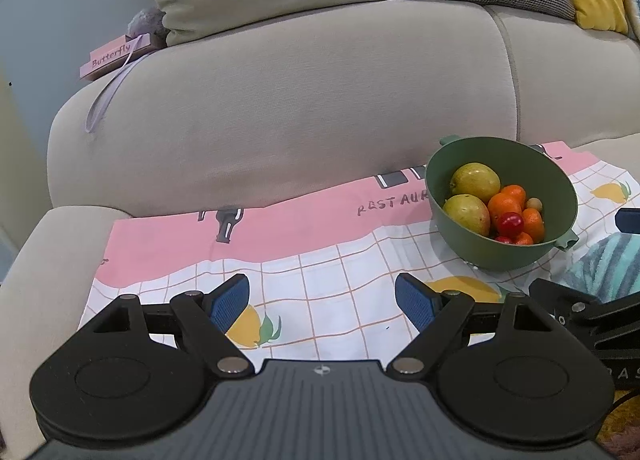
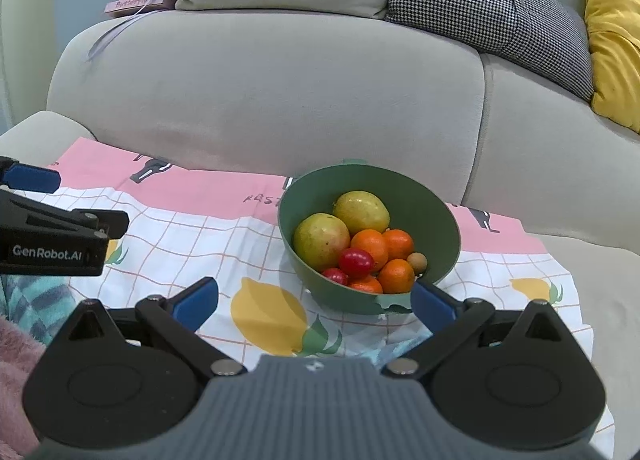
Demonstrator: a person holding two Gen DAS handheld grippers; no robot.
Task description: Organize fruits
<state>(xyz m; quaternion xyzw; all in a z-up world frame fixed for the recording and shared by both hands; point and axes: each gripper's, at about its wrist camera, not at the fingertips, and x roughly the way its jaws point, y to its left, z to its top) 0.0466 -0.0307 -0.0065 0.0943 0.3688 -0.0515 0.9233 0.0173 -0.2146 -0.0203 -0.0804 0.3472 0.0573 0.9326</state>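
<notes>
Fruit low in the green bowl [image 2: 436, 216] is half hidden; both the left hand-held gripper [image 1: 322, 302] and the right hand-held gripper [image 2: 314, 302] gape empty

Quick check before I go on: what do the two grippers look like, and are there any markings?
Both match: the left gripper and right gripper have matte black linkage arms on round black discs, silver pivot pins, a ribbed grey body with a small logo, and blue ribbed pads on the jaws. The right view shows white "GenRobot.AI" lettering on the left gripper's side.
</notes>
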